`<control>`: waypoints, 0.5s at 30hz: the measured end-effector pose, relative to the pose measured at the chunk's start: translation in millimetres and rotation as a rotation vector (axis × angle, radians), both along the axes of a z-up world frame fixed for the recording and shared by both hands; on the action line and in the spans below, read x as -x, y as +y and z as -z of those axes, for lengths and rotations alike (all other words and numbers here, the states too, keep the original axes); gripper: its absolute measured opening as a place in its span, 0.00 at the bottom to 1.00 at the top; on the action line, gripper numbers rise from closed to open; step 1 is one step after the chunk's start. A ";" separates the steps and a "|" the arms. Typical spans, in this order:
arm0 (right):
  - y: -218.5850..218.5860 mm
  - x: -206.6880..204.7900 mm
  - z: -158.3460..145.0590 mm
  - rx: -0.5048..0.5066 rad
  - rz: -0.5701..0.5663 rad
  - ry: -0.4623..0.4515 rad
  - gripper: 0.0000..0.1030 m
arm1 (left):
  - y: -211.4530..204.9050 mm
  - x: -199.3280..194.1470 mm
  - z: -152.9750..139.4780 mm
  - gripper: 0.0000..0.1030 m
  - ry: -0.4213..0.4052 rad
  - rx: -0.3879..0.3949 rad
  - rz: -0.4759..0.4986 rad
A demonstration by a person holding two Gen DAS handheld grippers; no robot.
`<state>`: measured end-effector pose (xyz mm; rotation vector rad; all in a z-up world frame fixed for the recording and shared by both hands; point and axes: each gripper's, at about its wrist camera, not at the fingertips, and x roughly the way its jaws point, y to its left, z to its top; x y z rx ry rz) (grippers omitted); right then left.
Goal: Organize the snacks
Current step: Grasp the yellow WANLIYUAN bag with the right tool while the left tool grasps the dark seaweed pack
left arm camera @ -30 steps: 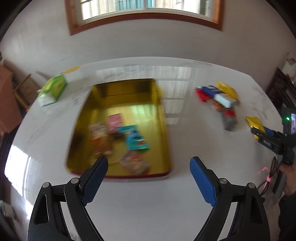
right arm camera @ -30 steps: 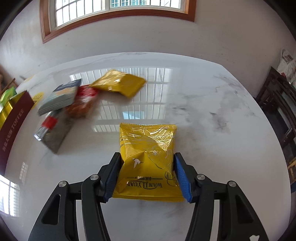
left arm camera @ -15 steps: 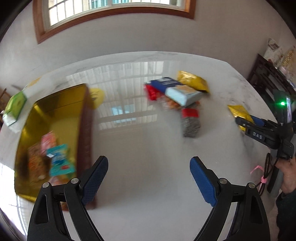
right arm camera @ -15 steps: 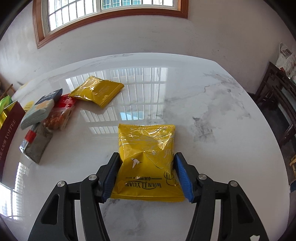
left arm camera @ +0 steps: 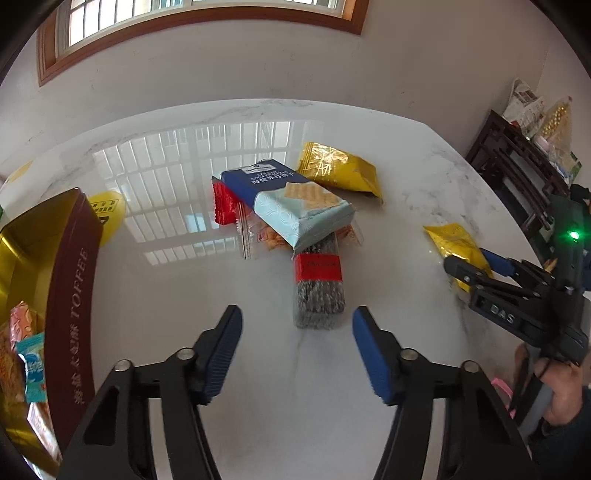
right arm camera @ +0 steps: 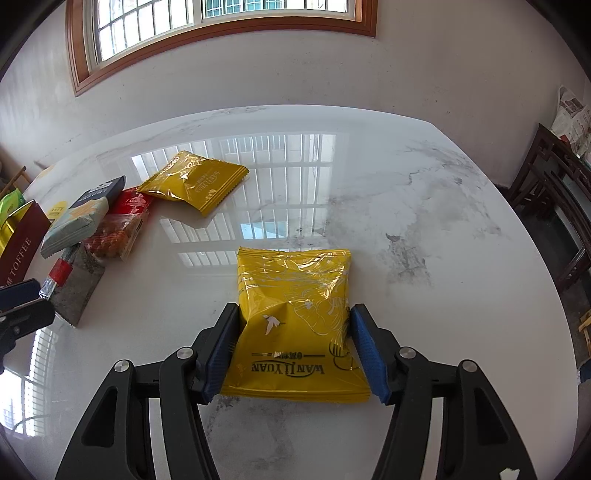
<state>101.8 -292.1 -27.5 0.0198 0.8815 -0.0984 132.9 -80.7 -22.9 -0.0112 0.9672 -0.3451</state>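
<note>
Squeezing the yellow snack bag (right arm camera: 295, 321) on the marble table (right arm camera: 424, 206), the right gripper (right arm camera: 293, 347) should lift gently toward the toffee tin (left arm camera: 70, 280). The left gripper (left arm camera: 297, 354) is wide open near the dark snack pack (left arm camera: 319, 291).

wall (right arm camera: 424, 81): white plaster | window (right arm camera: 221, 14): wood-framed, daylit | surface (right arm camera: 424, 229): glossy white marble | dark wooden furniture (right arm camera: 554, 192): right

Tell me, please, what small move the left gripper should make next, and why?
Probably ease forward to straddle the grey pack. The left gripper is open and empty, aimed at that pack's near end, just short of it. The right gripper already holds a yellow bag.
</note>
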 end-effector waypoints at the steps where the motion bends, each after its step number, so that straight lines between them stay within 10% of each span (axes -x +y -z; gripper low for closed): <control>1: 0.8 0.1 -0.2 -0.001 -0.001 0.000 0.57 | -0.2 -1.1 0.4 0.58 -0.001 0.005 0.001; 7: -1.3 -1.5 0.7 -0.003 -0.001 0.000 0.57 | -8.2 -13.6 7.7 0.56 0.021 0.008 0.002; 15: -0.3 -1.3 0.5 -0.003 -0.001 0.000 0.57 | -17.1 -20.8 11.4 0.29 0.010 -0.006 0.022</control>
